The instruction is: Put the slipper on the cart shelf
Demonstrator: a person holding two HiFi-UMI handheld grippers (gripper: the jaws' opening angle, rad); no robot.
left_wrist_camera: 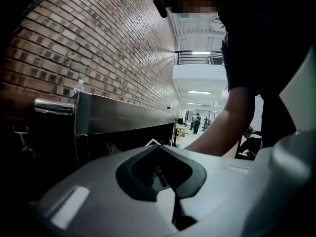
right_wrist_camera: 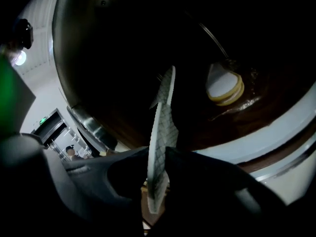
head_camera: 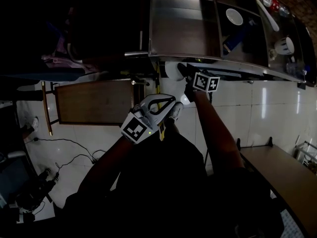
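right hand-held gripper (right_wrist_camera: 155, 158) clenched on the slipper (right_wrist_camera: 165, 110); left hand-held gripper (left_wrist_camera: 158, 151) closed, empty

Head view steeply down over cart (head_camera: 183, 33); gripper views close along jaws, cart shared.

Two grippers were in view: left gripper (head_camera: 171, 103), right gripper (right_wrist_camera: 158, 164). Marker cubes counted two: left cube (head_camera: 135, 128), right cube (head_camera: 206, 82). One slipper (right_wrist_camera: 163, 127). One steel cart (head_camera: 183, 33). Its top level had one white bowl (head_camera: 234, 16) and one white cup (head_camera: 285, 45); other small items there were too dark to count. Wooden tabletops came to two: left tabletop (head_camera: 94, 102), right tabletop (head_camera: 290, 175). One round white-and-yellow object (right_wrist_camera: 224, 85) showed in the right gripper view. One brick wall (left_wrist_camera: 98, 48). Forearms: two, left forearm (head_camera: 106, 165), right forearm (head_camera: 218, 128). Floor cables (head_camera: 69, 143) were tangled, count unclear. Distant people in the left gripper view were too small to count.
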